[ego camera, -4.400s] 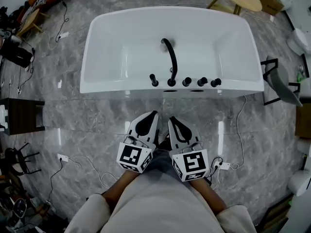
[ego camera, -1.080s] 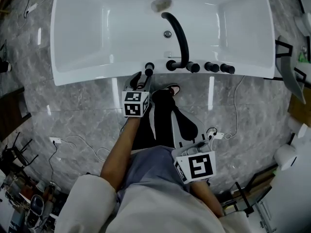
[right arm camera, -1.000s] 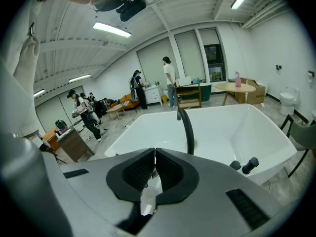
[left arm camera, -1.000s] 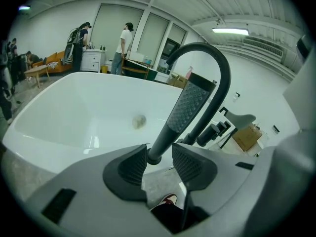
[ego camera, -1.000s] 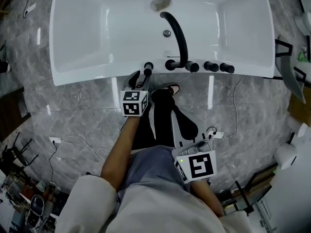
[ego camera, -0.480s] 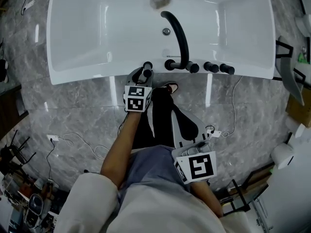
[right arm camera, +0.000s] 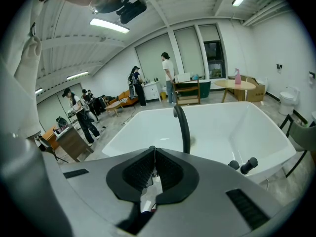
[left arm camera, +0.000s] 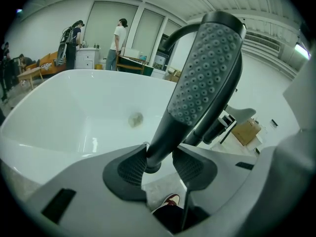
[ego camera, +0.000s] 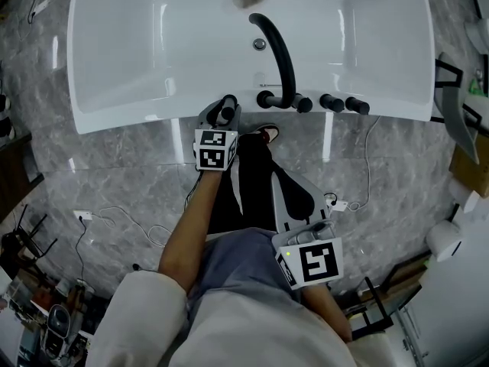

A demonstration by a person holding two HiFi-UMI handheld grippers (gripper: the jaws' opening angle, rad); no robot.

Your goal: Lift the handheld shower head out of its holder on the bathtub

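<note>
The black handheld shower head [ego camera: 228, 110] stands upright at the near rim of the white bathtub [ego camera: 114, 117], left of the curved black spout [ego camera: 276, 44]. My left gripper [ego camera: 224, 114] is at it. In the left gripper view the dotted spray face [left arm camera: 205, 78] rises above the jaws, and the left gripper [left arm camera: 159, 158] is shut on the handle, with both ribbed pads against it. The holder at the foot of the handle is mostly hidden. My right gripper [ego camera: 284, 183] hangs back over the floor near my leg, shut [right arm camera: 154, 168] with nothing in it.
Several black knobs [ego camera: 333, 102] line the tub rim right of the spout. My shoe [ego camera: 266, 134] is against the tub's base. Cables and a power strip [ego camera: 332, 202] lie on the marble floor. A grey chair [ego camera: 458, 121] stands at the right. People stand beyond the tub.
My left gripper has moved forward and right from beside the shower head, and its jaws have shut on the handle. The right gripper has stayed put.
</note>
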